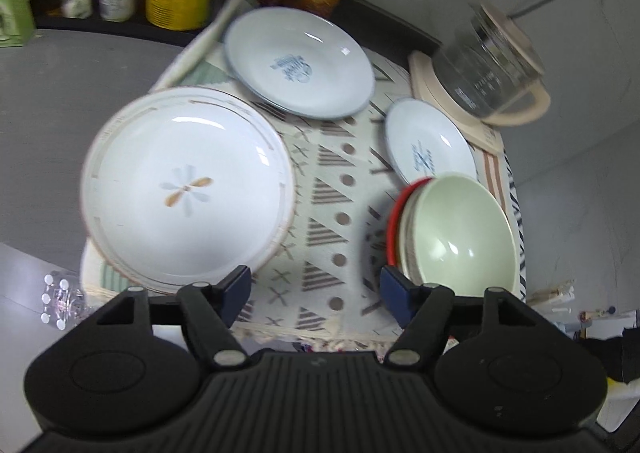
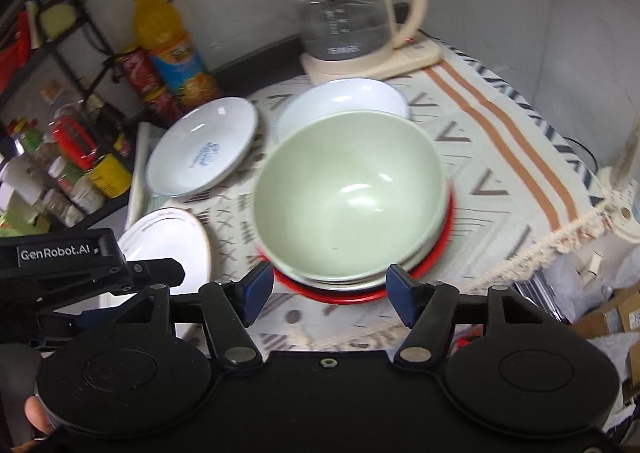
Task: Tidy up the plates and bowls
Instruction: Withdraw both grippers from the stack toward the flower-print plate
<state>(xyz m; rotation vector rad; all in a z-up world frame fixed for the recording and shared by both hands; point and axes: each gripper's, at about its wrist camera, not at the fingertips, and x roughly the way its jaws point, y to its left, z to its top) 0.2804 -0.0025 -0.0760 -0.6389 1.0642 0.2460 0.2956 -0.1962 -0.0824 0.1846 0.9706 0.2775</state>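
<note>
Bowls (image 2: pixel 352 193) sit nested on the patterned cloth (image 1: pixel 324 213), green one on top, red rim at the bottom, likely stacked to save room. Beside them the flower plate (image 1: pixel 186 185) lies alone, two blue-rimmed plates (image 1: pixel 298 61) farther back near the kettle (image 2: pixel 352 13). Both tongs hang empty: the left gripper (image 1: pixel 316 289) gapes over bare cloth between plate and stack, the right gripper (image 2: pixel 330 287) stands parted just short of the stack, gripping nothing.

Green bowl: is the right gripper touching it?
Apart. The right wrist view shows the right gripper open, its blue pads on either side of the red plate under the green bowl, cloth visible between pads and dishes.
</note>
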